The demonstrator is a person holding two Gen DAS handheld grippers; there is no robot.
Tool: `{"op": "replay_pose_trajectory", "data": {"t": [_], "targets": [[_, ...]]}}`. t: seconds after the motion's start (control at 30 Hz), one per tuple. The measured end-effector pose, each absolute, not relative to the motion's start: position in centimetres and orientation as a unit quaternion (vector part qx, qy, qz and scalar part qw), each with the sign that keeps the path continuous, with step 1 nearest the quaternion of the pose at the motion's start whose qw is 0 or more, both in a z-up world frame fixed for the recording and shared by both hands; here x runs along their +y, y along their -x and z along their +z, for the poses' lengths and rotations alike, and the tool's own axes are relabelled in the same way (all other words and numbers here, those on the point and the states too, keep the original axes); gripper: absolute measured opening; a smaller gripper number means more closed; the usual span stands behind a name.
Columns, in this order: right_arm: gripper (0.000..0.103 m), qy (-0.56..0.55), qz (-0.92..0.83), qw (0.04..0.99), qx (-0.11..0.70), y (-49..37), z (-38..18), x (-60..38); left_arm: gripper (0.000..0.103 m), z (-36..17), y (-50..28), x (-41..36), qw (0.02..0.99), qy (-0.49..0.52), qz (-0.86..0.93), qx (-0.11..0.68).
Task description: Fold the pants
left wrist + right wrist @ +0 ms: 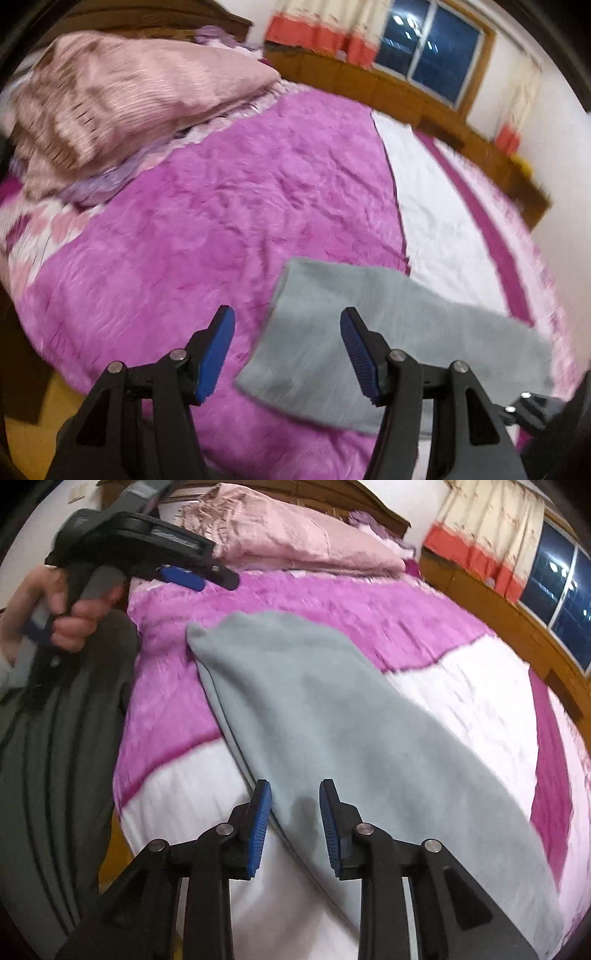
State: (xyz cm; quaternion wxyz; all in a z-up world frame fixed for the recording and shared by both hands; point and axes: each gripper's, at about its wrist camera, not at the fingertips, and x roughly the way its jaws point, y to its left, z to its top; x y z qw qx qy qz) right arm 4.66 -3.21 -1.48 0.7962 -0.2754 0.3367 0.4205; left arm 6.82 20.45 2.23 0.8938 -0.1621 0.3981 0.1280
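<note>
Grey pants (pixel 388 343) lie flat and folded lengthwise on the purple and white bedspread (pixel 207 229). My left gripper (pixel 288 325) is open and empty, hovering above the pants' near end. In the right wrist view the pants (pixel 332 716) stretch from the lower right toward the upper left. My right gripper (pixel 295 794) is open and empty just above the pants' near edge. The left gripper (pixel 184 578) shows at the upper left of that view, held in a hand, above the bed beyond the pants' far end.
A pink pillow (pixel 122 96) lies at the head of the bed. A wooden bed frame (pixel 424 107) runs along the far side under a window (pixel 432 48) with curtains. The person's dark clothing (pixel 62 738) is at the bed's left edge.
</note>
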Motion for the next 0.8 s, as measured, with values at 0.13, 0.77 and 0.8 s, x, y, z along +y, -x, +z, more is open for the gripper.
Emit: {"op": "replay_pose_trajectory", "data": {"t": [0.13,0.77,0.8], "targets": [[0.019,0.284,0.428,0.797,0.318,-4.0,-2.2,-2.7,0.053,-1.6,-9.3,18.3,0.873,0.134,0.119,0.454],[0.000,0.253,0.461,0.779,0.343,-5.0,-1.9,-3.5,0.053,-2.8,-8.7,19.5,0.867,0.134,0.149,0.457],[0.000,0.234,0.471,0.776,0.349,-5.5,-1.3,-3.8,0.053,-2.3,-8.6,19.5,0.870,0.139,0.138,0.452]]}}
